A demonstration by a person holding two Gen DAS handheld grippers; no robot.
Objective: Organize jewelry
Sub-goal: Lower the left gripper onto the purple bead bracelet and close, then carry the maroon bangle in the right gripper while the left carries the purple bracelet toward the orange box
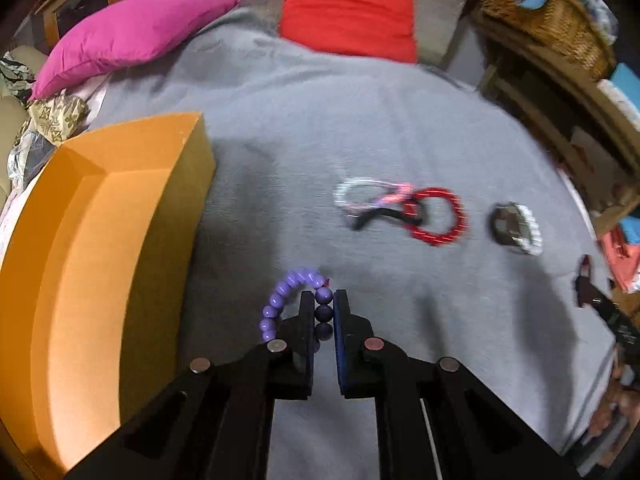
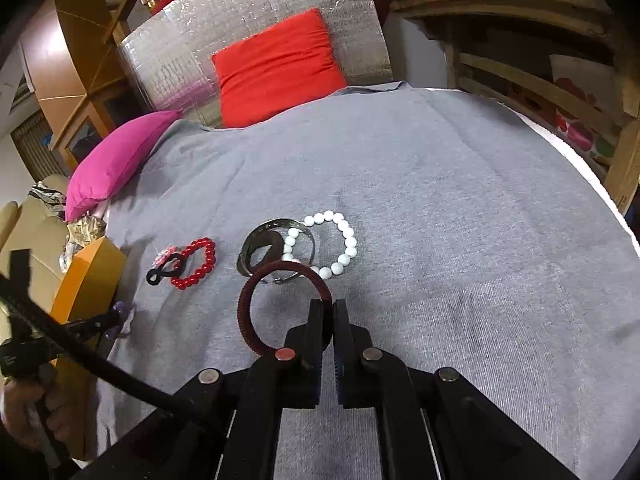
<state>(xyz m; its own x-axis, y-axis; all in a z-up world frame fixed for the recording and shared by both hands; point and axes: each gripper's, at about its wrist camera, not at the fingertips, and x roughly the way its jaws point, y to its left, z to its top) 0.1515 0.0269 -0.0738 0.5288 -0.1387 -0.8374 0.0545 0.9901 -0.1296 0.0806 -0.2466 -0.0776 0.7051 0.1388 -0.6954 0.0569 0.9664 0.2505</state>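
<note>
My left gripper (image 1: 324, 295) is shut on a purple bead bracelet (image 1: 280, 300), which arcs out to the left of the fingers above the grey cloth. An open orange box (image 1: 100, 240) stands just to its left. My right gripper (image 2: 328, 305) is shut on a dark red corded bangle (image 2: 245, 312) that loops out to the left. On the cloth lie a red bead bracelet (image 2: 200, 264) tangled with a black loop (image 2: 164, 268), a metal bangle (image 2: 256, 248) and a white bead bracelet (image 2: 340, 240). The left gripper (image 2: 116, 316) also shows at the right wrist view's left edge.
A grey cloth (image 2: 440, 200) covers the surface. A pink pillow (image 1: 132, 32) and a red pillow (image 1: 348, 12) lie at the back. Wicker baskets (image 1: 552, 20) and wooden shelving stand at the right. A person's hand (image 2: 28, 412) holds the left gripper.
</note>
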